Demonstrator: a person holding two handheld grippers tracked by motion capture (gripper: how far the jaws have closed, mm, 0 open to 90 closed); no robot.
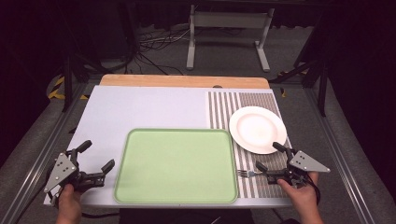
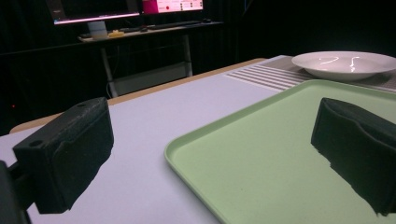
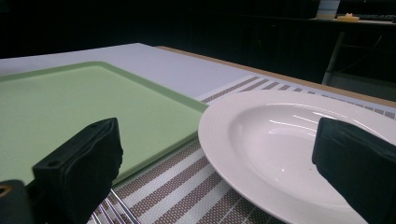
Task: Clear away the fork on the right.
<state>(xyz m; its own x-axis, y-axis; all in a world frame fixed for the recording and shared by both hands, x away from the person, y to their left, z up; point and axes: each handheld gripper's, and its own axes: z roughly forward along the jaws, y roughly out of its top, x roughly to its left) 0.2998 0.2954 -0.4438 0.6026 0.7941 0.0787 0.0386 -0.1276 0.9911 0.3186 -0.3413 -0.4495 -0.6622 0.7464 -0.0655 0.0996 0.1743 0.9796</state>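
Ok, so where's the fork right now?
In the high view the fork lies on the striped placemat at the table's right, between the green tray and the open right tongs, below the white plate.

Desk [image 1: 140, 107]: pale lavender-grey top with a wooden edge along the far side. Lying directly on it: a green tray [image 1: 176, 166], empty, at the near centre; a brown-and-white striped placemat [image 1: 224, 112] at the right, just beside the tray. The placemat carried a white plate [image 1: 257, 129] and, nearer, a metal fork [image 1: 246, 173] with tines toward the tray.
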